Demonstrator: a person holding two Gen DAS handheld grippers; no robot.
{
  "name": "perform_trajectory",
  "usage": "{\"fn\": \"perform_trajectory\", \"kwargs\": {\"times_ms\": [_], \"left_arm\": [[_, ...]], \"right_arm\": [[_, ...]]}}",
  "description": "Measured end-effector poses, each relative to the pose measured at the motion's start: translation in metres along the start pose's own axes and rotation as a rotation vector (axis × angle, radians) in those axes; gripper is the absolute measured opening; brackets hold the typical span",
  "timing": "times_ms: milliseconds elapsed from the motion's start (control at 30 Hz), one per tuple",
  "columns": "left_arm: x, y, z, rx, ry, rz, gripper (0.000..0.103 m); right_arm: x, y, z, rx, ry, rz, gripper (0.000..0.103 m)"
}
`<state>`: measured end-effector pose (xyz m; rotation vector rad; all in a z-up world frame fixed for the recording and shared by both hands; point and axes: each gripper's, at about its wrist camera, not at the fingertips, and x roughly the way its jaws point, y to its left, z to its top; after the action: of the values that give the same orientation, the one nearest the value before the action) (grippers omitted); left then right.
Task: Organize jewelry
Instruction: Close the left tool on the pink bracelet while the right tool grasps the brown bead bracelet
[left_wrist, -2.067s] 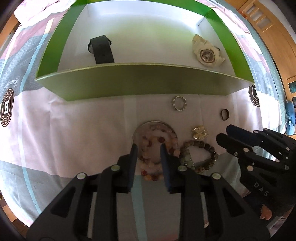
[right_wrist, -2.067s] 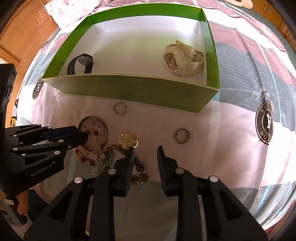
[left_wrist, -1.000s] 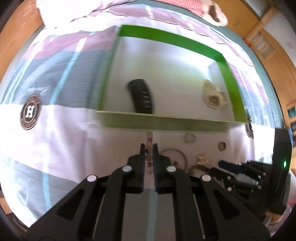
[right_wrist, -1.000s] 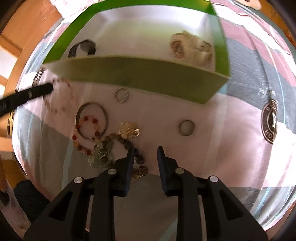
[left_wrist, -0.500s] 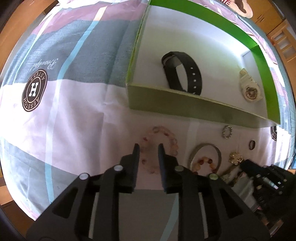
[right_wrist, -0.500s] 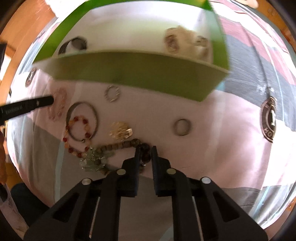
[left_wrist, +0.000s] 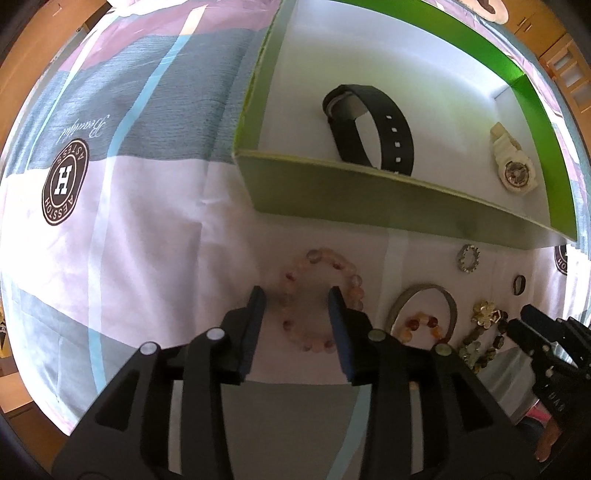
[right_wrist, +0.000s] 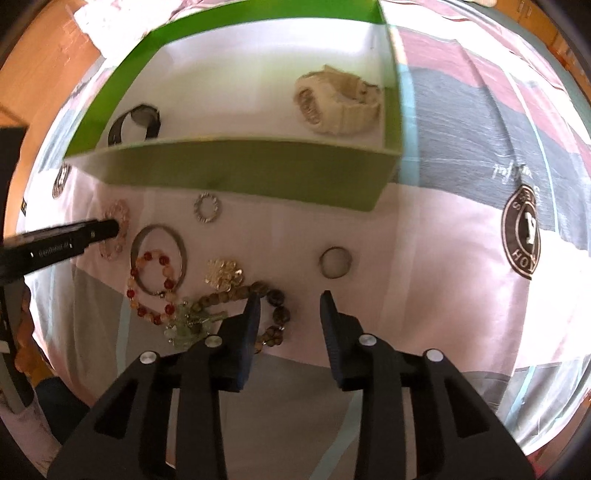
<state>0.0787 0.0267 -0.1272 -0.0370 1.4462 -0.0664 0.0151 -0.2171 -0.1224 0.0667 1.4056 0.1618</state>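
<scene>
The left tool (left_wrist: 296, 300), jaws just spread, has dropped the pale pink beaded bracelet (left_wrist: 322, 298) onto the bedsheet (left_wrist: 140, 229) between them, while the right tool (right_wrist: 289, 304), reopened and empty, hovers beside the brown beaded bracelet (right_wrist: 275, 306).

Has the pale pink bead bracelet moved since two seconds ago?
Yes. The pink bracelet left the metal bangle, now lying apart to its left, between the open left gripper jaws, which just opened.

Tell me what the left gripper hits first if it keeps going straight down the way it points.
Most likely the pale pink bead bracelet lying on the bedsheet. The left gripper has just been opening, its jaws apart over the bracelet, not pinching it. Depth is unclear.
</scene>
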Motion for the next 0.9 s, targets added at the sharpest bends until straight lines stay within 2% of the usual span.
{"fn": "perform_trajectory", "kwargs": {"times_ms": [133,267,433,533,767,800,867,900], "left_arm": [[0.006,-0.007,0.003,0.016,0.0,0.011,0.037],[0.009,-0.016,0.002,0.038,0.004,0.01,0.047],[0.012,-0.025,0.002,0.059,-0.001,0.032,0.047],[0.011,-0.025,0.003,0.051,-0.005,0.035,0.04],[0.008,-0.021,-0.001,0.044,-0.007,0.048,0.02],[0.007,-0.022,-0.002,0.046,-0.008,0.051,0.019],[0.006,-0.021,-0.002,0.04,-0.01,0.049,0.009],[0.004,-0.021,-0.002,0.035,-0.009,0.037,0.009]], "right_arm": [[0.015,0.011,-0.002,-0.038,0.024,-0.037,0.033],[0.017,0.026,-0.006,-0.067,0.01,-0.073,0.033],[0.018,0.04,-0.018,-0.071,0.005,-0.076,0.033],[0.016,0.043,-0.018,-0.079,0.003,-0.078,0.032],[0.009,0.044,-0.019,-0.091,0.0,-0.064,0.012],[0.008,0.044,-0.02,-0.089,0.0,-0.061,0.011],[0.007,0.044,-0.019,-0.079,-0.001,-0.054,0.011],[0.006,0.041,-0.018,-0.074,-0.002,-0.046,0.011]]}}
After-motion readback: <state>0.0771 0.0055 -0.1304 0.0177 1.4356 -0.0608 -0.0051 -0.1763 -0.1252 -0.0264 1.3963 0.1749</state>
